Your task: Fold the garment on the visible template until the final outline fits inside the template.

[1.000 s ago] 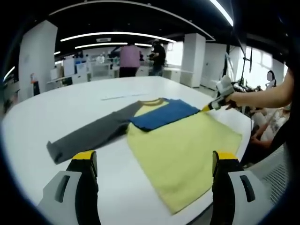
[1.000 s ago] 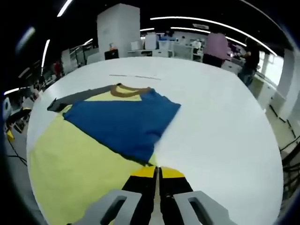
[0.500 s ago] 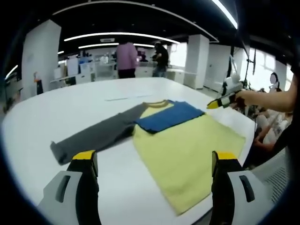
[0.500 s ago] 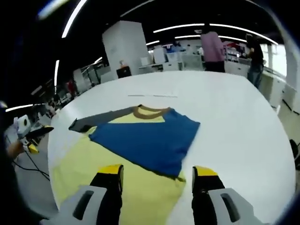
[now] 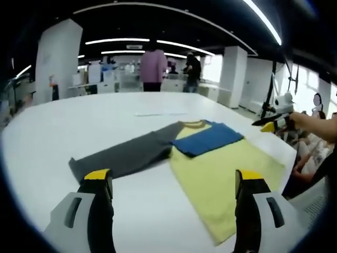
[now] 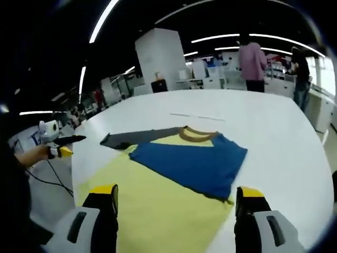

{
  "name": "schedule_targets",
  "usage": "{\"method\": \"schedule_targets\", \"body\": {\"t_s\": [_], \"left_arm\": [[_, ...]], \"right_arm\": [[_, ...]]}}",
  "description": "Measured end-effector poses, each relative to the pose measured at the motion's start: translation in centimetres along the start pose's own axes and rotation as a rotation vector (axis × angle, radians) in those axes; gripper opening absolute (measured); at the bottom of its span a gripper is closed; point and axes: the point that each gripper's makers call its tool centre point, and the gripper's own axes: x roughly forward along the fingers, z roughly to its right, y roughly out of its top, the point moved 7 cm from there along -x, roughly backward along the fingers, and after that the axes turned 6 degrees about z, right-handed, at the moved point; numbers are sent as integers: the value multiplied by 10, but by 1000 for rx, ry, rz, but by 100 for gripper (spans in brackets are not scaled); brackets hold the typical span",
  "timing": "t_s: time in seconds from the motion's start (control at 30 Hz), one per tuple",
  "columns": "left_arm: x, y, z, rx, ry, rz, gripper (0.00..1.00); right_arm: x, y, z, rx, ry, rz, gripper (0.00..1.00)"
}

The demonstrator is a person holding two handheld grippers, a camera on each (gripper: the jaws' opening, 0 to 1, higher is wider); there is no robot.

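Observation:
A shirt lies flat on the white table point(image 5: 63, 121). Its yellow body point(image 5: 226, 174) faces up, the blue sleeve point(image 5: 210, 138) is folded across the chest below the brown collar point(image 5: 194, 124), and the grey sleeve point(image 5: 126, 155) stretches out to the left. My left gripper point(image 5: 172, 179) is open and hangs above the table short of the grey sleeve. In the right gripper view the yellow body point(image 6: 152, 203), blue sleeve point(image 6: 195, 163) and grey sleeve point(image 6: 134, 138) lie ahead of my right gripper point(image 6: 176, 192), which is open and holds nothing.
A thin pale strip point(image 5: 160, 113) lies on the table beyond the collar. My right gripper point(image 5: 265, 124) shows at the table's right edge, held by a hand. My left gripper point(image 6: 72, 145) shows at the left. Two people point(image 5: 152, 66) stand at desks far behind.
My right gripper was shut at the blue sleeve's edge; it has opened and drawn back off the shirt. Both views have pulled back. The shirt lies as before.

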Motion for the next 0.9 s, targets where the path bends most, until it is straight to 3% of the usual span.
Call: {"method": "schedule_targets", "body": {"t_s": [0.23,0.43,0.9], "left_arm": [[1,1,-24,-13,55,15,89],[2,-3,-42,11,99,-2,86],[21,-9,-88,9,229,-5,70]], "right_arm": [[-11,-6,-13,-22,17,2,95],[-14,-14,-6,-30,1,-15,94],[-22,-25,-22,-55,5,-24,95]]}}
